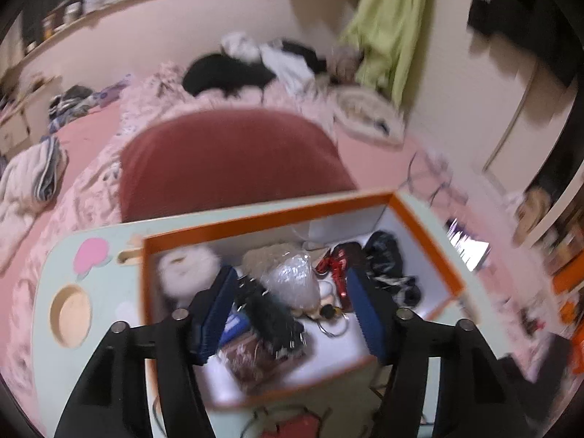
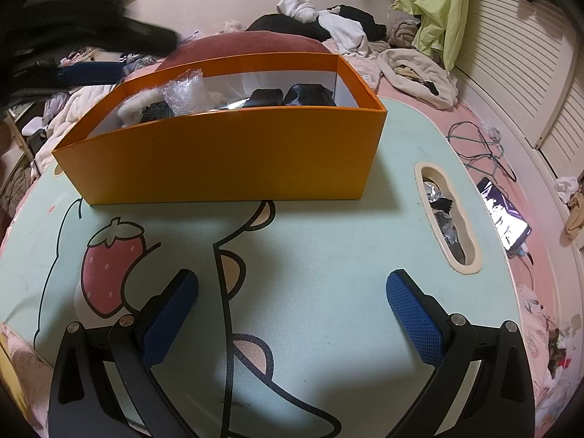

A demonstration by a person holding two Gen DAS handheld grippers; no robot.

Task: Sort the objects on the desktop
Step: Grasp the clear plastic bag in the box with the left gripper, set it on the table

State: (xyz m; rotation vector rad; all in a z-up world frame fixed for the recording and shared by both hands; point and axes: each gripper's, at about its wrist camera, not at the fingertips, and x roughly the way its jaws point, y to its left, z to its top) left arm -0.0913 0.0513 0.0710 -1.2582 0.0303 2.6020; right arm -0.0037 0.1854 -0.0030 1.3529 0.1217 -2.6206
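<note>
- Two grippers, both with fingers apart and holding nothing: our left gripper hangs over the orange box, our right gripper over the bare table.
- We judge the sorting nearly done, the objects lying in the box; next we check for strays.

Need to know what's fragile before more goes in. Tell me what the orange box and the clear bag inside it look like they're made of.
Orange box: probably stiff cardboard with a matte finish; thin straight walls, sharp folded corners, white lining inside.
Clear bag: likely thin plastic film; see-through, crinkled, with glossy highlights. The blur hides what it holds.
</note>
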